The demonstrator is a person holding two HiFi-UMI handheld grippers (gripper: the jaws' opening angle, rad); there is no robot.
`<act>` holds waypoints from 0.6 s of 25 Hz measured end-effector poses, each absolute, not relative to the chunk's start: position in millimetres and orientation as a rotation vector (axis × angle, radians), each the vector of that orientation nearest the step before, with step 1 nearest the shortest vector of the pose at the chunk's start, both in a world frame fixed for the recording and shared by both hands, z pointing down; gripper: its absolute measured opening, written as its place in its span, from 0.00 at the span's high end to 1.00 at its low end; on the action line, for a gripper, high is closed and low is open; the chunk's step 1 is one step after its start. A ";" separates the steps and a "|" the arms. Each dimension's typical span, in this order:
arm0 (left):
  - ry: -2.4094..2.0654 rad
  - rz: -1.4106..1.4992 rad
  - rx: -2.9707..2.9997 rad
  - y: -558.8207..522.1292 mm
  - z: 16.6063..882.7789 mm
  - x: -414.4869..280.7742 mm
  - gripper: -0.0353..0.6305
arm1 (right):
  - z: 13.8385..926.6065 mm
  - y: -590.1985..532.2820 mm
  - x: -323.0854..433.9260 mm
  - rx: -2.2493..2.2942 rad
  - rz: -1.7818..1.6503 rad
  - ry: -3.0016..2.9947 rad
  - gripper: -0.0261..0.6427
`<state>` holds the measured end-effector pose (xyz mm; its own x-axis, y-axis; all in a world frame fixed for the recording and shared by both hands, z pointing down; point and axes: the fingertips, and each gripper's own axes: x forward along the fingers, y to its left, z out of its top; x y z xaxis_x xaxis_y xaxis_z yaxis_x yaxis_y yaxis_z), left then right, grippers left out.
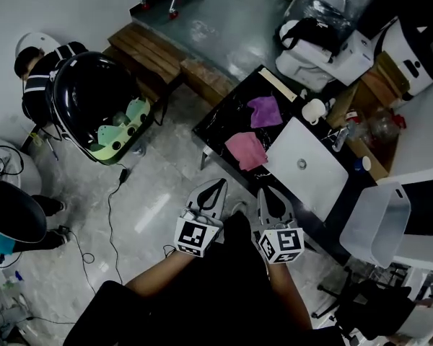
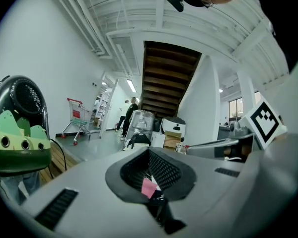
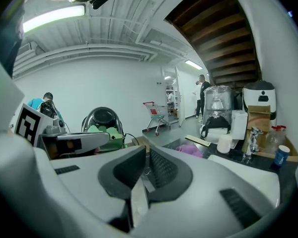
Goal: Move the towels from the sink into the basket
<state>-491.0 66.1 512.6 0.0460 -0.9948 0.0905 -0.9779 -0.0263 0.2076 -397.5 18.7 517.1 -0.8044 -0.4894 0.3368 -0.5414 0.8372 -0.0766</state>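
A pink towel and a purple towel lie crumpled on the black counter, left of the white sink. The sink basin looks bare apart from its drain. The white basket stands to the right of the sink, past the counter's end. My left gripper and right gripper are side by side just short of the counter's near edge, pointing at the pink towel, both shut with nothing held. A sliver of the pink towel shows past the left gripper. The purple towel shows beyond the right gripper.
A faucet and a white cup stand behind the sink. A black domed chair with green parts and a wooden bench are at left, a person beside them. Cables trail over the floor.
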 end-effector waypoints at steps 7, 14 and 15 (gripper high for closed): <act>-2.045 -0.096 2.107 34.7 520.7 -494.2 0.94 | 529.6 -24.0 -404.5 0.785 0.250 -2.716 0.93; -2.067 -0.049 2.088 -24.1 528.7 -512.0 0.94 | 540.5 -92.8 -423.5 0.762 0.264 -2.726 0.93; -2.063 -0.044 2.088 -34.4 530.7 -514.4 0.94 | 542.0 -103.4 -426.9 0.761 0.262 -2.724 0.93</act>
